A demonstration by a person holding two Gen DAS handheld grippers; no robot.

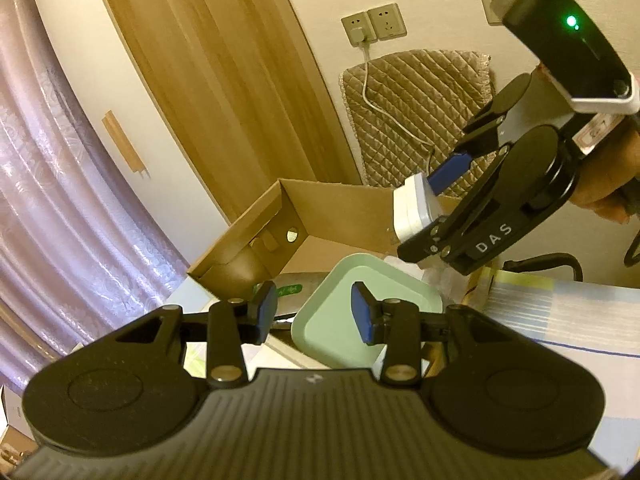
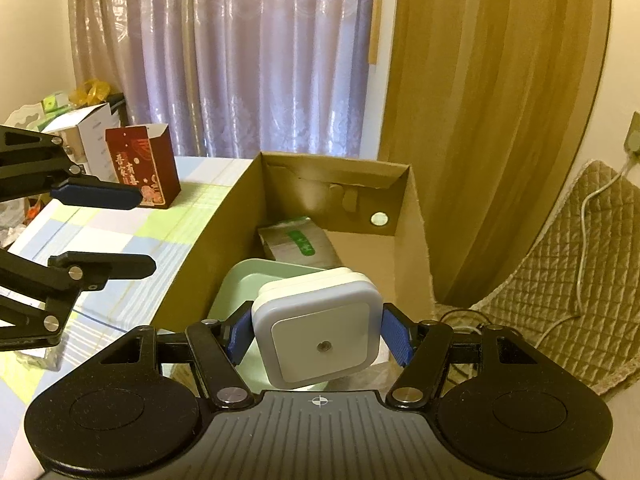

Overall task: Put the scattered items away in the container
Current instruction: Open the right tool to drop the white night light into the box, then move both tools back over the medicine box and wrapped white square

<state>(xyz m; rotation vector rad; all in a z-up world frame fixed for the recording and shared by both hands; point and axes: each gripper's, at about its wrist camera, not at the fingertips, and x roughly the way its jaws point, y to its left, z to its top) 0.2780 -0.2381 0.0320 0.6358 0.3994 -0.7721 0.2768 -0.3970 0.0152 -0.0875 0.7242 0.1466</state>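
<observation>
Open cardboard box (image 2: 408, 216) on checked tablecloth (image 2: 120, 240), mint tray (image 2: 240, 280) and green-labelled packet (image 2: 300, 244) inside, red carton (image 2: 144, 168) left of box, right gripper (image 2: 318, 336) clamping white square night light (image 2: 316, 328) above box, left gripper (image 1: 314, 314) parted, empty.

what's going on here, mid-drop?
A person is tidying with two handheld grippers. The right gripper is shut on a white square night light, held above the open cardboard box. A mint green tray and a silver packet already sit inside. The left gripper is open and empty beside the box.
</observation>
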